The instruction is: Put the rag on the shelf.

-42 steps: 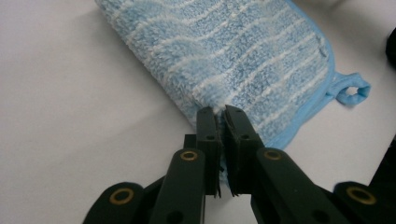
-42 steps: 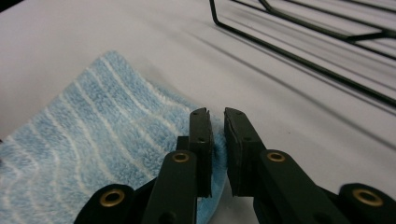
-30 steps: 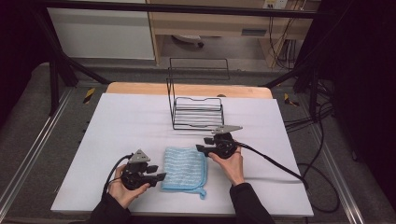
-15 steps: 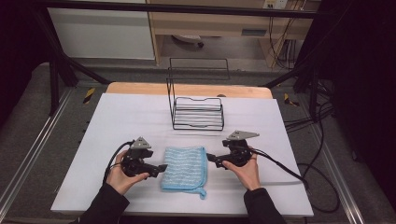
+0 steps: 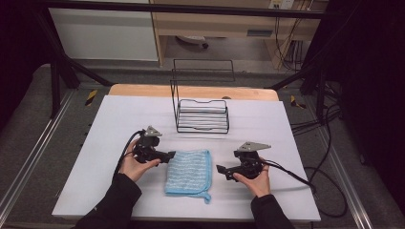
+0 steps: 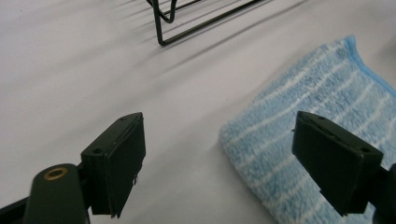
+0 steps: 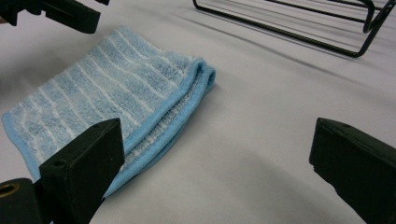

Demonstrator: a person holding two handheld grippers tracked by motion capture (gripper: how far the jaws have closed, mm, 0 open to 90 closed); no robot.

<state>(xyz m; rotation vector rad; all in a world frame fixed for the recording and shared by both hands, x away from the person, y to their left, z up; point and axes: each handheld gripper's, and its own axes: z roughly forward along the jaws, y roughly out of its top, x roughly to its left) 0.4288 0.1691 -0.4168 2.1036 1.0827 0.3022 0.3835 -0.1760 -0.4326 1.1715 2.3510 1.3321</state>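
On the table [image 5: 95, 191], as I see it from above:
Towel: a folded blue striped towel [image 5: 189, 172] lies flat near the front edge, between my two hands.
Left tongs [image 5: 170, 155]: spread wide and empty, the tips just at the towel's left corner; in the left gripper view one jaw hangs over the cloth [image 6: 317, 140], the other over bare table.
Right tongs [image 5: 220, 171]: released as well, holding nothing, a little apart from the towel's right folded edge [image 7: 154, 116].
Wire rack [image 5: 201, 114]: black, standing behind the towel, toward the table's far side.
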